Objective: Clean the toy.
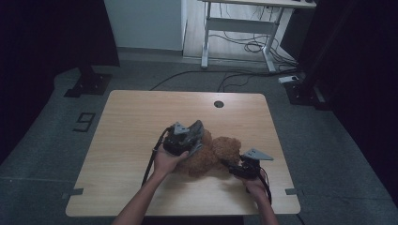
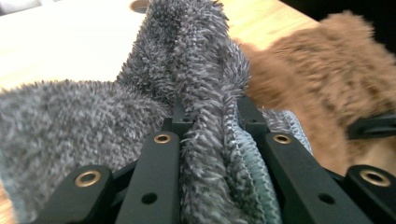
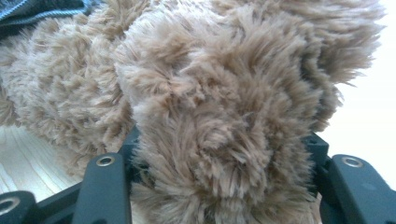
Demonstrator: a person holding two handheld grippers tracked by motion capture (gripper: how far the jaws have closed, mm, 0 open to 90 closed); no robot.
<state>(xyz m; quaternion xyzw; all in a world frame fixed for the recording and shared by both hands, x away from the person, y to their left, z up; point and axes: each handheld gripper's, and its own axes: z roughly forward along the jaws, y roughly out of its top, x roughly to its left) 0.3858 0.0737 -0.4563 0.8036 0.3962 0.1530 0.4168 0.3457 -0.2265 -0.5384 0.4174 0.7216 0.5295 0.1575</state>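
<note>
A brown plush toy (image 1: 213, 154) lies near the middle of the wooden table (image 1: 141, 122). A grey fuzzy cloth (image 1: 195, 131) with a teal ribbed edge sits over the toy's left side. My left gripper (image 1: 187, 140) is shut on a fold of this grey cloth (image 2: 205, 107), which bunches up between its jaws, with the brown toy (image 2: 327, 79) just beyond. My right gripper (image 1: 234, 166) is at the toy's right side, its jaws shut on a thick lobe of brown fur (image 3: 224, 140). A dark cloth edge (image 3: 42, 11) shows at the top left of the right gripper view.
A round cable hole (image 1: 218, 104) sits near the table's far edge. Beyond the table stand a white desk frame (image 1: 239, 28) and loose cables (image 1: 234, 75) on the floor. Bare wood lies to the left and at the back.
</note>
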